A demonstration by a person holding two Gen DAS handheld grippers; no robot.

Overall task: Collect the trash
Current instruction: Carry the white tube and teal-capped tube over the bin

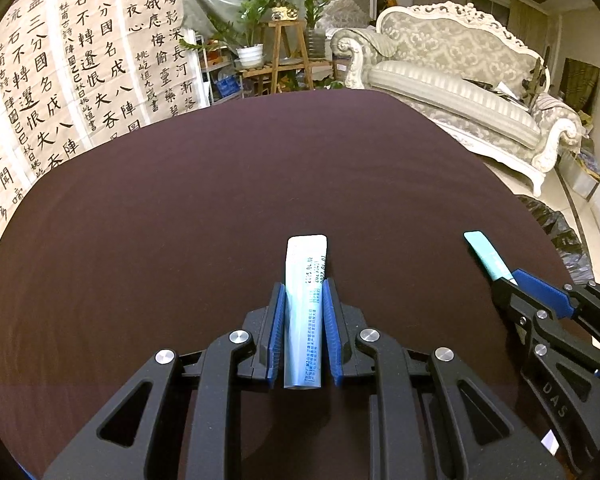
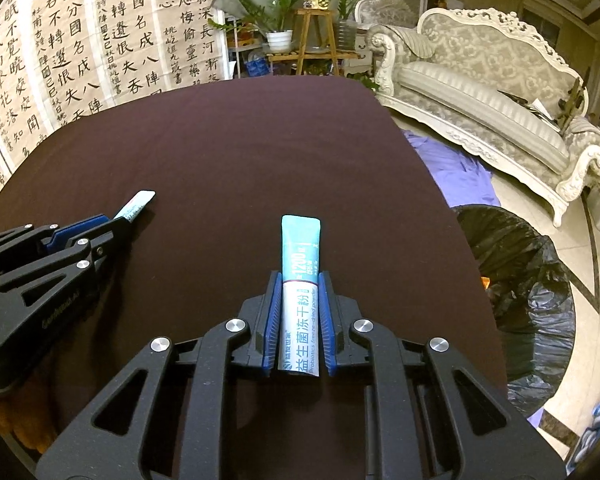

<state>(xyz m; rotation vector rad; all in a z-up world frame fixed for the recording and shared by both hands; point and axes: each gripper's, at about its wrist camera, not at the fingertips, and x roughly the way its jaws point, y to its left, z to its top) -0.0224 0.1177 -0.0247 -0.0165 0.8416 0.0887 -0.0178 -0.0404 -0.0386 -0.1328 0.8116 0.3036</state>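
In the left wrist view my left gripper [image 1: 304, 286] is shut on a pale blue sachet [image 1: 306, 256], printed back side up, its far end sticking out past the blue pads above the dark maroon table [image 1: 220, 200]. In the right wrist view my right gripper [image 2: 300, 276] is shut on a teal-and-white powder sachet [image 2: 300, 240], which also pokes forward over the table [image 2: 220, 152]. Each camera catches the other tool: the right gripper [image 1: 508, 280] with its teal sachet [image 1: 486, 254] at the right, the left gripper [image 2: 120, 218] with its sachet tip [image 2: 138, 202] at the left.
A bin lined with a black bag [image 2: 516, 280] stands on the floor just beyond the table's right edge; the black bag [image 1: 560, 232] also shows in the left wrist view. A purple cloth [image 2: 448, 168] lies on the floor behind it. An ornate sofa [image 2: 500, 92] is at the right, calligraphy sheets [image 1: 60, 80] at the left.
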